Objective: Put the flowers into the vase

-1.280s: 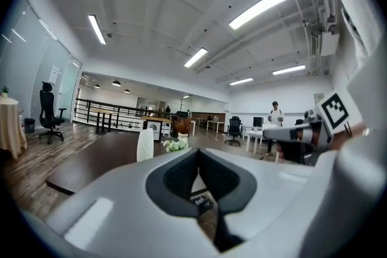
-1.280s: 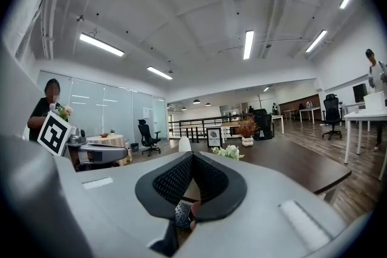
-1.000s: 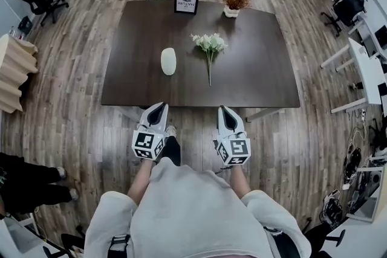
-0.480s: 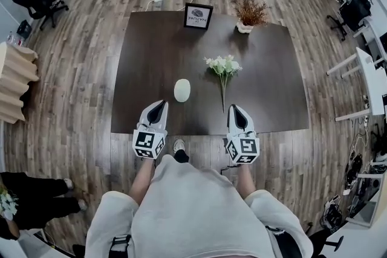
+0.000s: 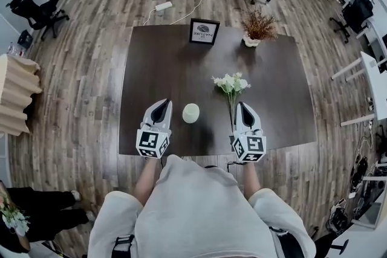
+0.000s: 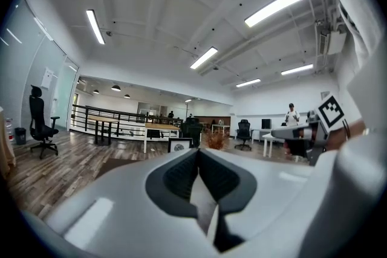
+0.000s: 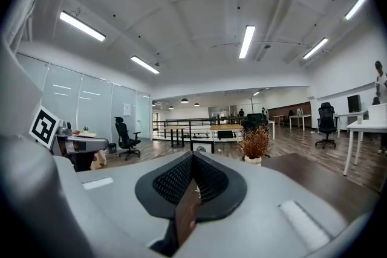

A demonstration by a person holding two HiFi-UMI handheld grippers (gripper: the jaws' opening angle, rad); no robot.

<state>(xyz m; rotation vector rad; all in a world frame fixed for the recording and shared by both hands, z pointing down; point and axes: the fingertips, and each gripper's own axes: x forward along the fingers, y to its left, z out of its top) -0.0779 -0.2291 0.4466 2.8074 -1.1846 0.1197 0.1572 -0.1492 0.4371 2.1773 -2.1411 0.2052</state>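
Both claws are closed to a slit with nothing between them. The left claw (image 5: pixel 162 106) and the right claw (image 5: pixel 243 107) hang over the near edge of the bench (image 5: pixel 151 63). The vase (image 5: pixel 191 113) stands upright between them, close to that edge. The flowers (image 5: pixel 231 86) lie flat on the right-edge side of the vase, near it but apart. Their long axis runs almost square to the near edge, with the blooms toward the far edge and the cut stem end toward the near edge, just beside the right claw.

The step looks like the reach. Spread the right claw first, cross the stem low down, clear of the blooms, and pinch gently. Then swing the stem end down over the vase mouth while the left claw steadies the vase.
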